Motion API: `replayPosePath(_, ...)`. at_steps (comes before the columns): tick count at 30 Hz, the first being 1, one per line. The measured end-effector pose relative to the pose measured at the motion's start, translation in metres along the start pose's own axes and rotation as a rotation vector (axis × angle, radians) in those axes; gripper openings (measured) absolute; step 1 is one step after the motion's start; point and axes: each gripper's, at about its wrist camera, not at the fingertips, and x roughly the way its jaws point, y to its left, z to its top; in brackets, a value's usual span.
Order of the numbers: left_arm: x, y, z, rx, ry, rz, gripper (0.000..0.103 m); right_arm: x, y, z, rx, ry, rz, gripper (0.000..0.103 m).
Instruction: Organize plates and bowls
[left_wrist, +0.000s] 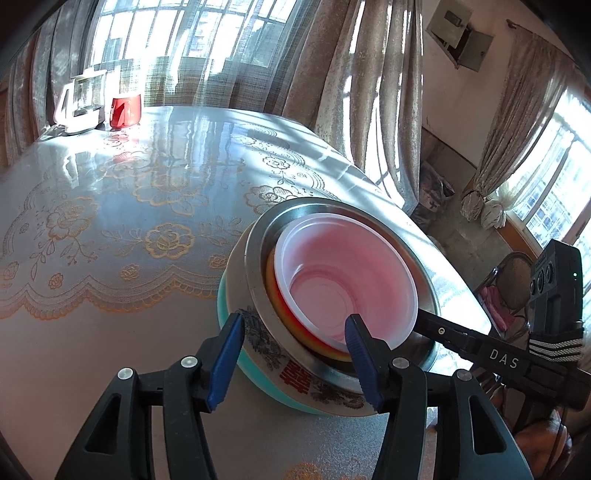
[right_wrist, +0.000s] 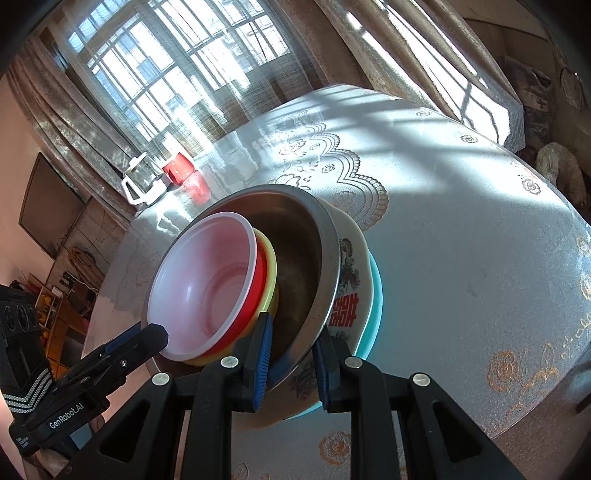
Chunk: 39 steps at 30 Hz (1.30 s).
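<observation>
We see a nested stack of dishes near the table's (left_wrist: 110, 229) edge, at the lower centre of both views; from the bottom up it is a teal plate (left_wrist: 255, 373), a white flowered plate (left_wrist: 266, 347) with a red character on its rim, a steel bowl (left_wrist: 258, 280), then yellow (left_wrist: 275, 295), red (left_wrist: 317, 339) and pale pink bowls (left_wrist: 343, 266) set inside one another; in the right wrist view the stack sits tilted, the same layers showing as teal plate (right_wrist: 375, 314), flowered plate (right_wrist: 351, 280), steel bowl (right_wrist: 299, 243), yellow bowl (right_wrist: 271, 273), red bowl (right_wrist: 258, 288) and pink bowl (right_wrist: 207, 280). Our left gripper (left_wrist: 295, 358) stands wide open astride the near side of the stack; one blue pad lies outside the plates at lower left, the other reaches over the steel rim onto the pink bowl's near edge; whether it grips anything we cannot tell. Our right gripper (right_wrist: 291, 362) is closed narrowly on the near rims, one pad inside the steel bowl beside the yellow one, the other outside against the flowered plate; in the left view its black finger (left_wrist: 443, 328) enters from the right and meets the stack's rim. A red cup (left_wrist: 125, 110) and a clear pitcher (left_wrist: 83, 103) stand together at the upper left of the table, well apart from the stack; curtains (left_wrist: 380, 92) and bright windows fill the top of the frame.
</observation>
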Motion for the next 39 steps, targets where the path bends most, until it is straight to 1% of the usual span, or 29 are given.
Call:
replayPosePath(7,-0.003,0.001,-0.003,-0.006,-0.014,0.024,0.060,0.000,0.001,-0.001,-0.007,-0.003,-0.007,0.023)
replayPosePath(9,-0.004,0.001,-0.005,-0.008,-0.021,0.034,0.063,0.000,0.001,-0.001,-0.006,-0.002,-0.008,0.023)
replayPosePath(13,-0.009,0.003,-0.007,-0.021,-0.029,0.051,0.063,-0.001,0.002,-0.001,-0.009,-0.004,-0.014,0.023)
replayPosePath(19,-0.019,0.005,-0.012,-0.005,-0.058,0.133,0.063,-0.003,0.009,-0.003,-0.050,-0.018,-0.059,0.026)
replayPosePath(23,-0.027,0.005,-0.016,0.008,-0.087,0.190,0.063,-0.007,0.014,-0.008,-0.091,-0.041,-0.097,0.028)
replayPosePath(25,-0.031,0.004,-0.018,0.022,-0.106,0.235,0.063,-0.010,0.015,-0.010,-0.101,-0.052,-0.113,0.028)
replayPosePath(27,-0.034,0.003,-0.020,0.033,-0.117,0.262,0.066,-0.012,0.016,-0.011,-0.108,-0.064,-0.129,0.029)
replayPosePath(29,-0.037,0.002,-0.022,0.037,-0.124,0.274,0.069,-0.015,0.018,-0.012,-0.122,-0.080,-0.152,0.029)
replayPosePath(34,-0.042,0.000,-0.027,0.049,-0.144,0.304,0.073,-0.028,0.025,-0.014,-0.165,-0.150,-0.211,0.032)
replayPosePath(39,-0.045,-0.005,-0.029,0.056,-0.152,0.308,0.075,-0.039,0.034,-0.014,-0.194,-0.201,-0.230,0.034)
